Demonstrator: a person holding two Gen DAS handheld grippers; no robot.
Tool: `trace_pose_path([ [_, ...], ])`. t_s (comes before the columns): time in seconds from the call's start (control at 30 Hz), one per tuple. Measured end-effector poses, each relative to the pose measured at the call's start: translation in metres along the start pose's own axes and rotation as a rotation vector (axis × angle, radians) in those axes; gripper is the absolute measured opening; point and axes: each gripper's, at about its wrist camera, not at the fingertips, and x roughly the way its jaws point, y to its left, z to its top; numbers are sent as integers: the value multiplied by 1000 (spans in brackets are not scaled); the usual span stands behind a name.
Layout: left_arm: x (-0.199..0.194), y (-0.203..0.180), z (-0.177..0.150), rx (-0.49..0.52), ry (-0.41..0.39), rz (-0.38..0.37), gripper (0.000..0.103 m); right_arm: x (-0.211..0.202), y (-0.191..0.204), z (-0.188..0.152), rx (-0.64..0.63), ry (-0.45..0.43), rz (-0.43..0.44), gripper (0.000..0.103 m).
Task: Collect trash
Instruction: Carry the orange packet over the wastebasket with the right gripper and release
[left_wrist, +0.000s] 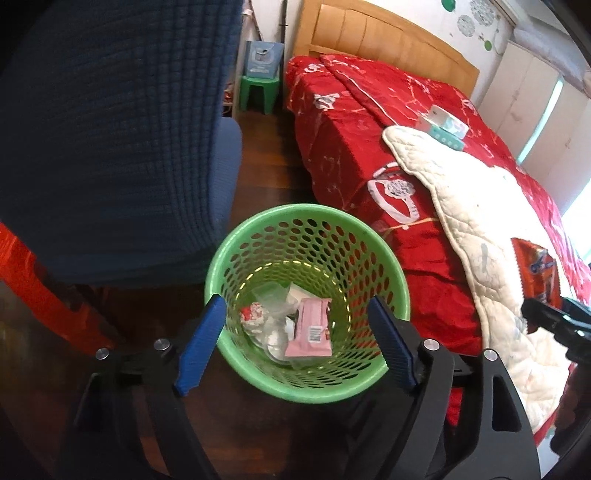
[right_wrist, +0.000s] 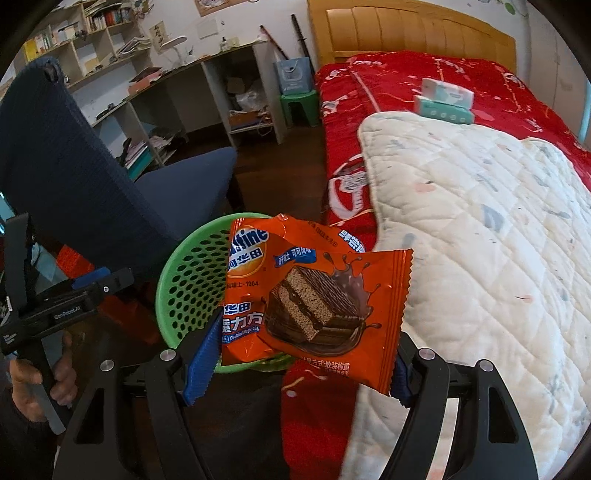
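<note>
My right gripper (right_wrist: 299, 365) is clamped on the orange wrapper (right_wrist: 317, 295); I'd carry it over the green basket (left_wrist: 306, 384) (left gripper (left_wrist: 295, 345) empty, jaws apart) before letting go.

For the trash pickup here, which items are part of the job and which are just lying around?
Job: orange snack wrapper held in right gripper; green basket; pink wrapper inside; open left gripper.
Lying about: tissue packs, white quilt, blue chair, green stool.
</note>
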Motion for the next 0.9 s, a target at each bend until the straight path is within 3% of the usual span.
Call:
trace_pose_path([
  [0.47, -14, 34, -4, -81, -18, 30, 80, 54, 40, 18, 5, 71, 87, 74],
  [0.9, -16, 46, -5, -118, -23, 39, 82, 82, 57, 23, 42, 84, 161, 90],
])
